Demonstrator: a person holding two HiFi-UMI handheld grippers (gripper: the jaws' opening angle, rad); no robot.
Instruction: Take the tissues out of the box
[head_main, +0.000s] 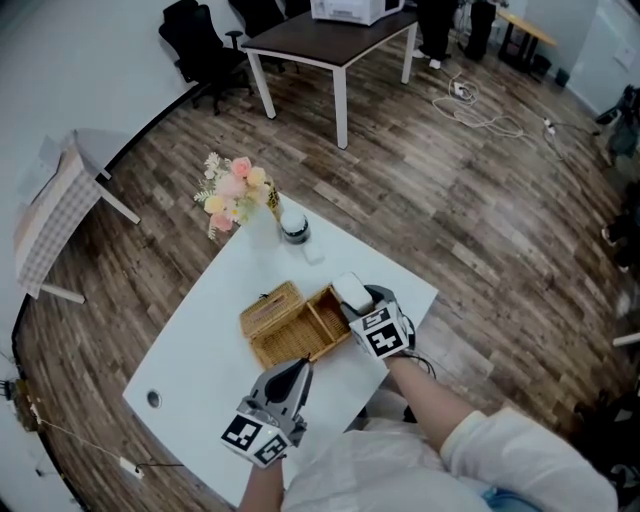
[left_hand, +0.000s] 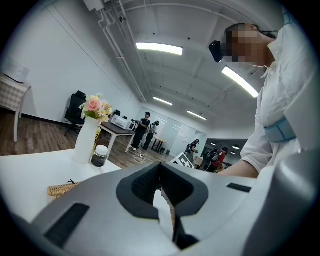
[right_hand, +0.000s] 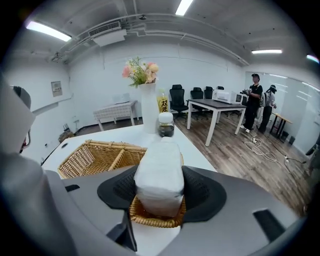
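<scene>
An open wicker box (head_main: 300, 338) with its lid (head_main: 270, 308) folded back lies on the white table (head_main: 220, 310). A white tissue pack (head_main: 350, 291) stands at the box's right end. My right gripper (head_main: 362, 303) is shut on it. In the right gripper view the tissue pack (right_hand: 159, 175) fills the gap of the right gripper (right_hand: 159, 192), both pads touch its sides, and its lower end sits over the wicker box (right_hand: 92, 156). My left gripper (head_main: 300, 370) points at the box's near side, shut and empty. In its own view the left gripper (left_hand: 161, 184) shows only a thin slit.
A white vase of flowers (head_main: 236, 190) and a small dark jar (head_main: 294, 227) stand at the table's far corner. A cable hole (head_main: 152, 398) is near the left corner. A dark table (head_main: 330, 40) and office chairs (head_main: 200, 45) stand beyond on the wood floor.
</scene>
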